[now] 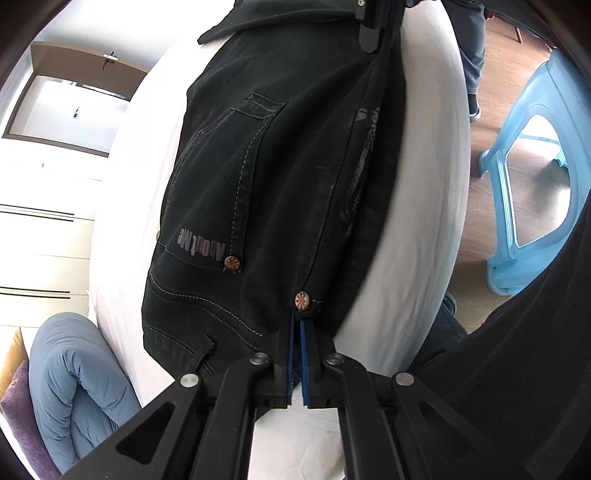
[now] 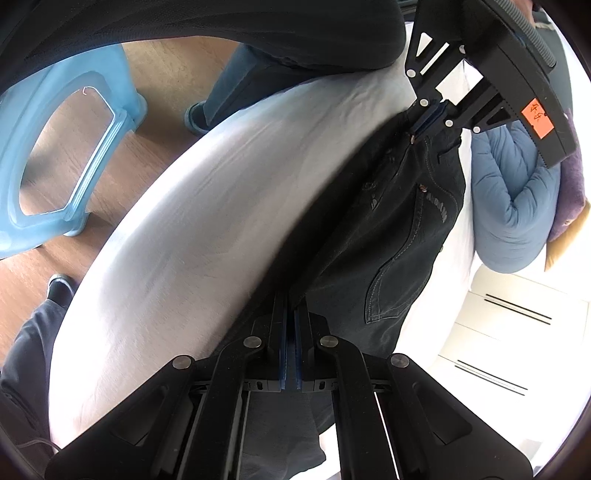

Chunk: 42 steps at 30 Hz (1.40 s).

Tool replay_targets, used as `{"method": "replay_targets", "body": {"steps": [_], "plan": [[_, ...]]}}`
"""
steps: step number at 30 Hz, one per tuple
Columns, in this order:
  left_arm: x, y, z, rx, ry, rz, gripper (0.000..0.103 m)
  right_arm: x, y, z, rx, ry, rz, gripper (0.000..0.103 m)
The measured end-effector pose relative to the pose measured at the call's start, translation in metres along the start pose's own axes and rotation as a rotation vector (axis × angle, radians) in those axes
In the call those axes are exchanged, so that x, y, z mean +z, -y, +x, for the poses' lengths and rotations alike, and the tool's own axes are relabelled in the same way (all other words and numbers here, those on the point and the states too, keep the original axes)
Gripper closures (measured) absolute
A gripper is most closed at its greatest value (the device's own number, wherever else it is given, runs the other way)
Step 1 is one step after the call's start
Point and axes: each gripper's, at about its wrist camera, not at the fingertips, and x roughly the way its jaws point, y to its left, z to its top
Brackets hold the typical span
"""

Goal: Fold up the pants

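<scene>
Black jeans (image 1: pixel 280 177) with grey stitching, copper rivets and an "About Me" print lie stretched over a white bed sheet (image 1: pixel 417 206). My left gripper (image 1: pixel 298 321) is shut on the jeans' waistband by a rivet. My right gripper (image 2: pixel 291 306) is shut on the jeans (image 2: pixel 399 229) at the other end. In the right wrist view the left gripper (image 2: pixel 430 118) shows at the far end of the jeans. In the left wrist view the right gripper (image 1: pixel 371 35) shows at the top, clamped on the fabric.
A blue plastic stool (image 1: pixel 535 173) stands on the wooden floor beside the bed and also shows in the right wrist view (image 2: pixel 55 155). A blue duvet (image 1: pixel 77 380) and a purple pillow (image 2: pixel 572 184) lie at the bed's head. White drawers (image 2: pixel 506 332) stand behind. A person's legs (image 1: pixel 471 55) are nearby.
</scene>
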Motion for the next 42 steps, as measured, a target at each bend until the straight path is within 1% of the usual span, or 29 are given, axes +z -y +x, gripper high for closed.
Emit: {"method": "replay_targets", "body": {"steps": [4,7,9,10,11,12,13,14,16,18,21,22,25,26,27,28,29,30,31,32,33,35,36,38,39,40,41,42], "plan": [[0.000,0.000,0.007,0.009,-0.006,-0.026,0.101,0.001,-0.004,0.007,0.014,-0.008,0.022,0.101],[-0.002,0.002,0.003,0.034,0.003,-0.031,0.100,0.003,-0.010,0.012,-0.007,-0.022,0.025,0.100],[-0.004,0.002,-0.001,0.038,0.001,-0.048,0.098,0.002,-0.014,0.010,-0.030,-0.027,0.033,0.099],[-0.005,0.002,-0.005,0.036,-0.004,-0.058,0.095,0.001,-0.015,0.010,-0.036,-0.029,0.039,0.098],[-0.007,0.001,-0.009,0.024,-0.009,-0.070,0.083,0.002,-0.016,0.010,-0.042,-0.033,0.045,0.098],[-0.008,0.000,-0.013,0.017,-0.009,-0.081,0.073,0.003,-0.017,0.011,-0.052,-0.041,0.053,0.097],[-0.009,-0.003,-0.022,0.021,-0.003,-0.097,0.055,0.004,-0.019,0.013,-0.063,-0.050,0.052,0.097],[-0.009,-0.006,-0.029,0.022,0.004,-0.117,0.051,0.005,-0.022,0.014,-0.080,-0.059,0.049,0.097],[-0.008,-0.019,-0.043,0.025,0.023,-0.180,0.049,0.007,-0.027,0.015,-0.118,-0.080,0.049,0.097],[-0.003,-0.039,-0.055,0.026,0.052,-0.293,0.048,0.010,-0.029,0.016,-0.142,-0.093,0.077,0.097],[0.019,-0.074,-0.062,0.000,0.123,-0.474,0.048,0.011,-0.027,0.016,-0.159,-0.103,0.132,0.097],[0.027,-0.082,-0.062,-0.008,0.144,-0.512,0.048,0.011,-0.026,0.016,-0.164,-0.109,0.159,0.096],[0.061,-0.103,-0.044,-0.088,0.193,-0.656,0.048,0.011,-0.020,0.010,-0.191,-0.118,0.267,0.085],[0.069,-0.105,-0.035,-0.108,0.198,-0.691,0.048,0.009,-0.017,0.006,-0.193,-0.118,0.319,0.074],[0.076,-0.107,-0.024,-0.135,0.195,-0.724,0.048,0.006,-0.013,0.002,-0.199,-0.122,0.382,0.056],[0.082,-0.107,-0.011,-0.172,0.178,-0.760,0.048,0.003,-0.010,-0.003,-0.206,-0.122,0.435,0.042],[0.087,-0.104,0.005,-0.220,0.148,-0.790,0.048,-0.003,-0.006,-0.011,-0.183,-0.108,0.515,0.011],[0.090,-0.099,0.016,-0.248,0.121,-0.806,0.049,-0.011,-0.002,-0.021,-0.168,-0.083,0.596,0.005],[0.093,-0.090,0.027,-0.260,0.088,-0.809,0.049,-0.018,0.001,-0.029,-0.165,-0.067,0.669,0.005],[0.094,-0.081,0.032,-0.255,0.076,-0.805,0.049,-0.027,0.005,-0.036,-0.150,-0.065,0.758,0.005],[0.092,-0.076,0.031,-0.244,0.085,-0.813,0.049,-0.038,0.009,-0.041,-0.118,-0.068,0.856,0.005],[0.087,-0.070,0.026,-0.263,0.079,-0.853,0.049,-0.077,0.021,-0.046,-0.046,-0.069,1.111,0.005],[0.086,-0.067,0.023,-0.263,0.076,-0.853,0.049,-0.096,0.027,-0.045,-0.026,-0.074,1.208,0.005],[0.084,-0.057,0.015,-0.252,0.059,-0.816,0.049,-0.147,0.040,-0.037,0.026,-0.087,1.452,0.006],[0.084,-0.053,0.011,-0.247,0.051,-0.800,0.049,-0.181,0.049,-0.030,0.064,-0.085,1.597,0.006],[0.084,-0.051,0.004,-0.235,0.043,-0.795,0.049,-0.205,0.053,-0.026,0.082,-0.080,1.687,0.006],[0.084,-0.053,-0.001,-0.223,0.045,-0.806,0.049,-0.233,0.060,-0.023,0.096,-0.055,1.802,0.006],[0.084,-0.058,-0.006,-0.219,0.063,-0.831,0.049,-0.261,0.065,-0.021,0.108,-0.001,1.908,0.006]]}}
